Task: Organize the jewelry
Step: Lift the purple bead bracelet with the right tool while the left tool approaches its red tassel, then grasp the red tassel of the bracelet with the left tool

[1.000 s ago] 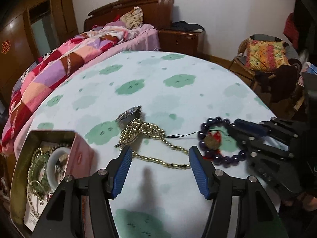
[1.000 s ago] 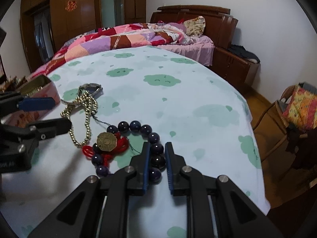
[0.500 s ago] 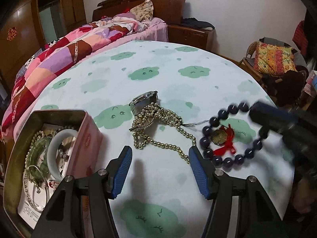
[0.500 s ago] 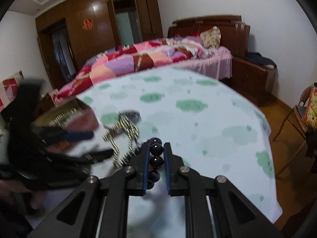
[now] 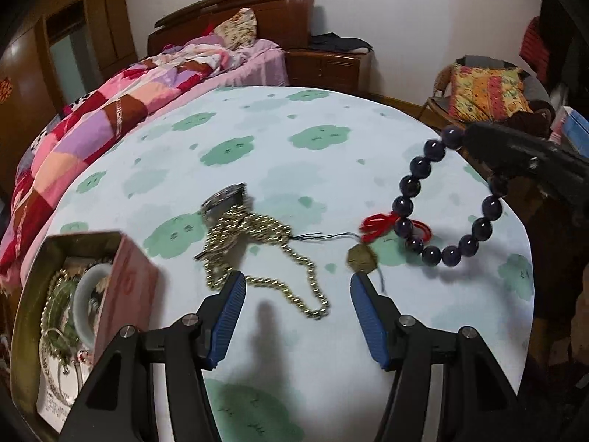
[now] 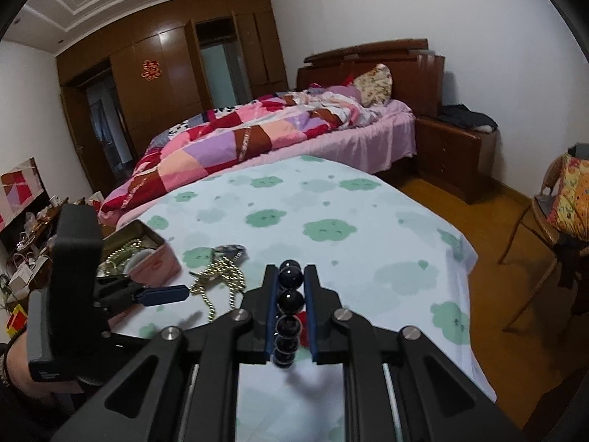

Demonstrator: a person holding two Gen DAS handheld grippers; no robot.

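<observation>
- We see our right gripper (image 6: 291, 280) clamped on the dark bead bracelet (image 5: 416, 184); two of its beads sit squeezed between the blue pads, the rest hang below the jaws
- From the left wrist view the bracelet hangs in the air above the table (image 5: 294, 147), its loop open; a red knot (image 5: 379, 221) and a brass coin charm (image 5: 360, 256) dangle from its lower left side
- Our left gripper (image 5: 297, 316) holds its jaws wide apart with nothing between them; it hovers over the cloud-patterned cloth
- The gold bead chain (image 5: 265, 254) lies in a loose heap on the cloth, just beyond the left fingertips; a wristwatch (image 5: 224, 199) lies touching its far end
- The open tin (image 5: 121, 291) stands at the table's left edge; it holds a pale bangle (image 5: 83, 302) and strings of beads
</observation>
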